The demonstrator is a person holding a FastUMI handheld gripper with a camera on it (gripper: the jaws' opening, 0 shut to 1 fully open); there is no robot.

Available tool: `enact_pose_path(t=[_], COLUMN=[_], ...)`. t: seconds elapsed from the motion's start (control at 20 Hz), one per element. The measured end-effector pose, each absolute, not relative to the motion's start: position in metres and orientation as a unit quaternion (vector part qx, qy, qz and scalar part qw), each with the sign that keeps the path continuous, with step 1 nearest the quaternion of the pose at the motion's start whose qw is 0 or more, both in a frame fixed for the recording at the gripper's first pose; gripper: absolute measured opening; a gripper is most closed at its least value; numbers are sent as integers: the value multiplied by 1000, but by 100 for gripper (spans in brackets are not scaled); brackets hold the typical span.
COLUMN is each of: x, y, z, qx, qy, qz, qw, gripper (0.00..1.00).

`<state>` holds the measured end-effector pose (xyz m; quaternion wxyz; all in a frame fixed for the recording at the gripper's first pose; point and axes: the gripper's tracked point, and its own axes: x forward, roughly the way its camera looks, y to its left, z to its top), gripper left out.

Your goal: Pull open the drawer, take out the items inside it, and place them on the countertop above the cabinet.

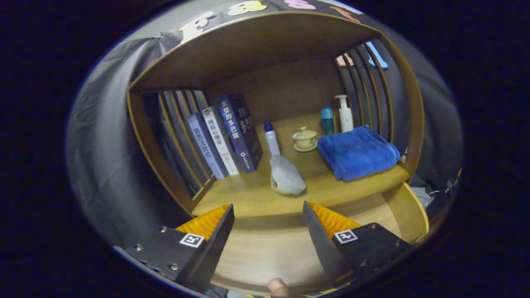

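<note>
Gripper view: gripper (267, 223) level, fingers spread, nothing between them, above the drawer (265, 252) front. On the countertop (248, 196) beyond: 3 books (225, 136) at 11 o'clock, 1 grey pouch (285, 177) at 12, 1 blue towel (357, 152) at 1.

Cabinet (290, 194) light brown wood. Folded towel (357, 152) deep blue. Lidded cup (305, 138) cream. Bottle (272, 138) white, blue cap. Books (225, 136) blue and white. Pouch (285, 176) pale grey.
</note>
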<state>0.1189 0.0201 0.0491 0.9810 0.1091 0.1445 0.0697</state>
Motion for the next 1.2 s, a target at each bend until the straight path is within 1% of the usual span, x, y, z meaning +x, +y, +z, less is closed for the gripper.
enact_pose_path(t=[0.15, 0.35, 0.55, 0.65, 0.85, 1.2], x=[79, 30, -13, -26, -34, -22], y=[18, 11, 14, 7, -20, -24], z=[38, 25, -13, -28, -60, -110], qx=[93, 63, 38, 41, 4, 19], qy=[143, 106, 105, 103, 101, 118], qz=[72, 66, 69, 61, 26, 21], qw=[983, 990, 991, 992, 995, 993], gripper=[98, 98, 98, 98, 98, 98])
